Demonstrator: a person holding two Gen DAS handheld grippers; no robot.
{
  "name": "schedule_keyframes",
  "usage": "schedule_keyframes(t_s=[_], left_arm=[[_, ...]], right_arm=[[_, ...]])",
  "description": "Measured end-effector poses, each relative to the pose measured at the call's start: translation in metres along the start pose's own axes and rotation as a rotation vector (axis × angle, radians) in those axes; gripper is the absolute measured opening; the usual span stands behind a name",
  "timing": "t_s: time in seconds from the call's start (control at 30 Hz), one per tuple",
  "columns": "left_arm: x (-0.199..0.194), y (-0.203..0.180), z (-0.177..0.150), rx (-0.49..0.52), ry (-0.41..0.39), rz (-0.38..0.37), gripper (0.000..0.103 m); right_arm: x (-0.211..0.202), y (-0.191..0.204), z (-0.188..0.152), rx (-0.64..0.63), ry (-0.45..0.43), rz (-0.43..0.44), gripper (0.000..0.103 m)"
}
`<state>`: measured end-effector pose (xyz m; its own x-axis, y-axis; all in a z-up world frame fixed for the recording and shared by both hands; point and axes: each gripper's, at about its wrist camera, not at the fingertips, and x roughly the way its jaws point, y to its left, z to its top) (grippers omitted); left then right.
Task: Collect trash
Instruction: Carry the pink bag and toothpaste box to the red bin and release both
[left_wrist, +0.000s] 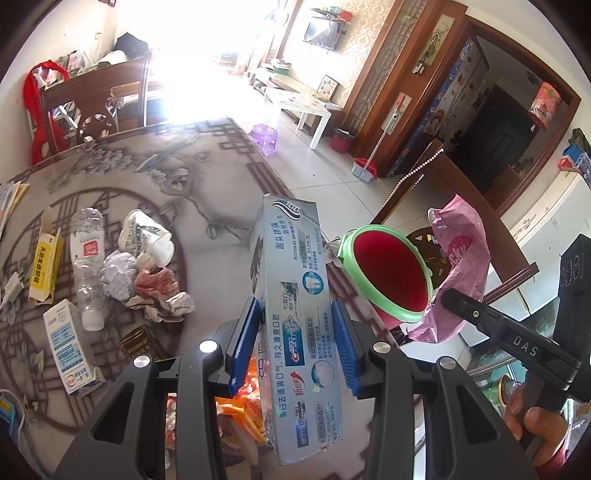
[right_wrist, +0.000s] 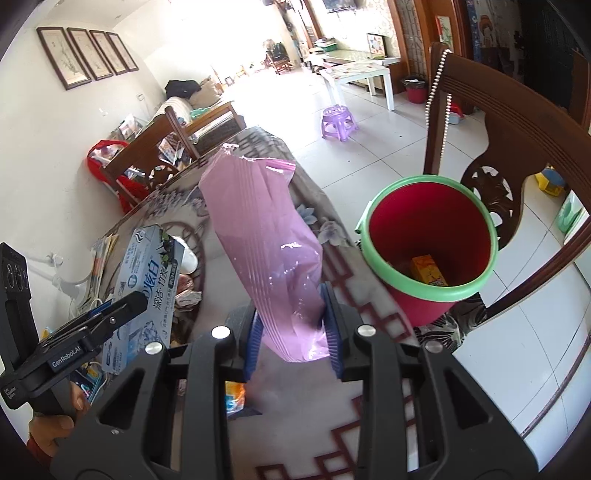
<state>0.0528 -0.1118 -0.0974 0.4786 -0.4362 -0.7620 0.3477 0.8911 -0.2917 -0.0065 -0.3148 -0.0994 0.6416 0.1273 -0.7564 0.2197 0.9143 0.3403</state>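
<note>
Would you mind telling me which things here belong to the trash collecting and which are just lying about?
Part of the job:
- toothpaste box, clamped in the left gripper
- pink bag, clamped in the right gripper
- red bin with the green rim
- crushed bottle, crumpled paper and cartons on the table

Just lying about:
- purple stool
- wooden chair
- white coffee table

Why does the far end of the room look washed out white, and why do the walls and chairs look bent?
Left wrist view: daylight from the far end blows out to white behind the dining chair, and the fisheye lens bows the table edge. Right wrist view: the same glare whitens the floor past the purple stool, the chair back curves, and the pink bag stays sharp.
</note>
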Motion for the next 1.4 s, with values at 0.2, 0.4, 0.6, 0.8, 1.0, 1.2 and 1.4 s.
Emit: schedule_keyframes(t_s=[0.2, 0.4, 0.6, 0.8, 1.0, 1.2, 1.4], left_arm=[[0.018, -0.019, 0.010, 0.014, 0.008, -0.020, 0.038], [0.038, -0.037, 0.024, 0.013, 0.016, -0.048, 0.038], [0.061, -0.054, 0.037, 0.006, 0.029, -0.054, 0.038], [0.080, -0.067, 0.047, -0.002, 0.048, -0.043, 0.038], [0.100, -0.084, 0.053, 0.002, 0.078, -0.036, 0.038], [0.120, -0.108, 0.059, 0.054, 0.095, -0.063, 0.038], [0.151, -0.136, 0.063, 0.095, 0.139, -0.107, 0.038]], right_arm=[[0.004, -0.028, 0.011, 0.025, 0.006, -0.036, 0.030], [0.012, -0.062, 0.024, 0.051, 0.031, -0.097, 0.030], [0.029, -0.097, 0.038, 0.074, 0.070, -0.149, 0.030], [0.047, -0.125, 0.056, 0.093, 0.090, -0.172, 0.030], [0.058, -0.144, 0.073, 0.089, 0.097, -0.182, 0.030], [0.062, -0.165, 0.080, 0.108, 0.110, -0.203, 0.077], [0.042, -0.186, 0.079, 0.157, 0.076, -0.221, 0.077]])
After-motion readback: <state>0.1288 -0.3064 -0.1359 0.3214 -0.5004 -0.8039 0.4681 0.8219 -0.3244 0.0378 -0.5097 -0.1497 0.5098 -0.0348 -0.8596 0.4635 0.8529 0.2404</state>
